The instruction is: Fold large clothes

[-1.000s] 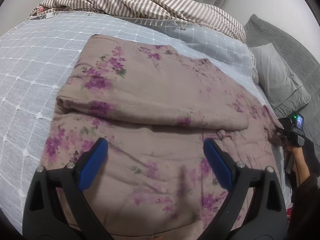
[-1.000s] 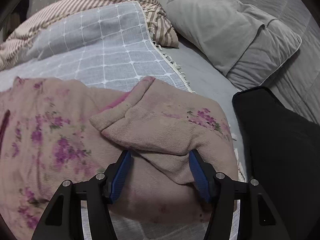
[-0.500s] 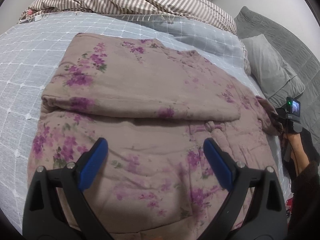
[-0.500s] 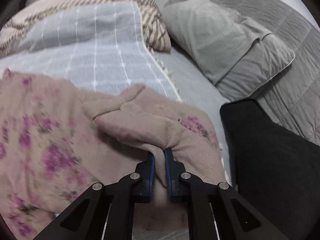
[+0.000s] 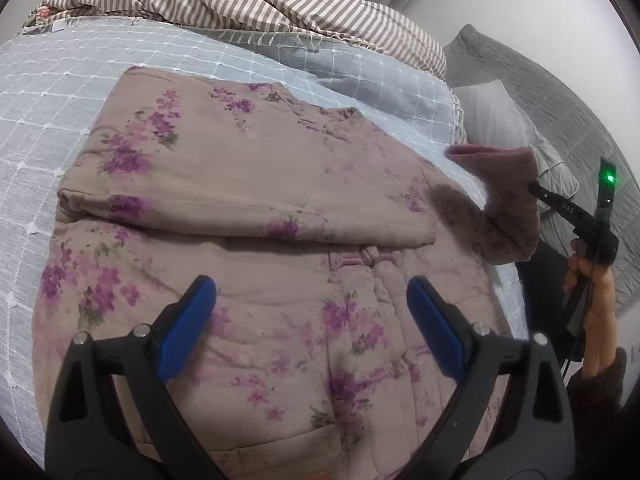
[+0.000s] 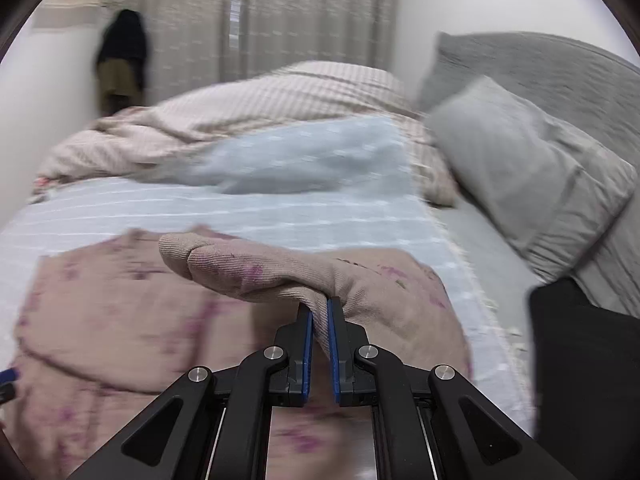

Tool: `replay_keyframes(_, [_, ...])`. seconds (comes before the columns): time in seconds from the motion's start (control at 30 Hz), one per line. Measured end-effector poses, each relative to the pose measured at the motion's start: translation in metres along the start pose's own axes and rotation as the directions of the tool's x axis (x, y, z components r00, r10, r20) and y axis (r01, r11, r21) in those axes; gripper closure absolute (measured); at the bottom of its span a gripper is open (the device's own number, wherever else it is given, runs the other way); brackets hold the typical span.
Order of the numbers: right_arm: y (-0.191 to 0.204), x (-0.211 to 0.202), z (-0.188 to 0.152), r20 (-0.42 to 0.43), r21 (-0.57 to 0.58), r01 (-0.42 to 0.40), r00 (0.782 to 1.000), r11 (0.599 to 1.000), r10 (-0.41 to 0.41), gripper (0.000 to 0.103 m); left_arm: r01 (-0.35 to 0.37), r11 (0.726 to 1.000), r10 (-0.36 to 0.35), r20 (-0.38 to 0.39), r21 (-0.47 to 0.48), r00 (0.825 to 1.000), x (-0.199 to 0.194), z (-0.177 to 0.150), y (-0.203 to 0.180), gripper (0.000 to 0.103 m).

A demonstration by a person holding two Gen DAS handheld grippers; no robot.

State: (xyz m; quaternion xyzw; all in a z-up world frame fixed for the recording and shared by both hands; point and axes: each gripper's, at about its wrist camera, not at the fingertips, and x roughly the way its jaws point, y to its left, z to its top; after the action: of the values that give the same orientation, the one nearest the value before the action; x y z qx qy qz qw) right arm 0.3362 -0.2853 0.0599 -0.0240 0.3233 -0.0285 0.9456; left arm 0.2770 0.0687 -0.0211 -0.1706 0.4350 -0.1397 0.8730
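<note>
Now right gripper [image 6: 319,312] jaws pinch the jacket sleeve [image 6: 256,272].

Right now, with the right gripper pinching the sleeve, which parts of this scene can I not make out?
- Near hem of the pinkish quilted floral jacket: cut off by the left wrist view's bottom edge and the open left gripper.
- Floral print: smeared by motion blur in the right wrist view.
- Sleeve fabric behind the right gripper: hidden by its pads.
</note>
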Motion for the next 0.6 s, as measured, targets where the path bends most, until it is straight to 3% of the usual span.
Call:
replay_keyframes(0.2, [0.074, 0.002, -0.013, -0.057, -0.022, -0.205, 0.978, 0.979, 0.203, 0.095, 0.025, 1.000, -0.025, 0.003, -0.017, 1.000, -0.004, 0.001, 0.003, 0.007])
replay_keyframes(0.27, [0.090, 0.018, -0.029, -0.117, 0.007, -0.275, 0.955, 0.961, 0.274, 0.091, 0.033, 0.999, -0.033, -0.001, -0.025, 0.999, -0.004, 0.001, 0.005, 0.007])
replay_keyframes(0.37, [0.104, 0.048, -0.058, -0.241, 0.040, -0.310, 0.919, 0.950, 0.311, 0.083, 0.049, 0.998, -0.049, -0.017, -0.031, 0.999, -0.002, 0.000, 0.005, 0.007])
replay_keyframes(0.5, [0.101, 0.082, -0.099, -0.418, 0.117, -0.337, 0.837, 0.934, 0.354, 0.074, 0.070, 0.997, -0.072, -0.049, -0.031, 0.996, 0.005, -0.003, 0.000, 0.007])
replay_keyframes(0.53, [0.098, 0.082, -0.107, -0.432, 0.135, -0.358, 0.818, 0.924, 0.380, 0.068, 0.075, 0.997, -0.076, -0.055, -0.029, 0.996, 0.007, -0.004, -0.003, 0.007])
replay_keyframes(0.6, [0.095, 0.072, -0.112, -0.413, 0.146, -0.382, 0.814, 0.912, 0.408, 0.046, 0.083, 0.996, -0.084, -0.069, -0.020, 0.994, 0.012, -0.005, -0.010, 0.007])
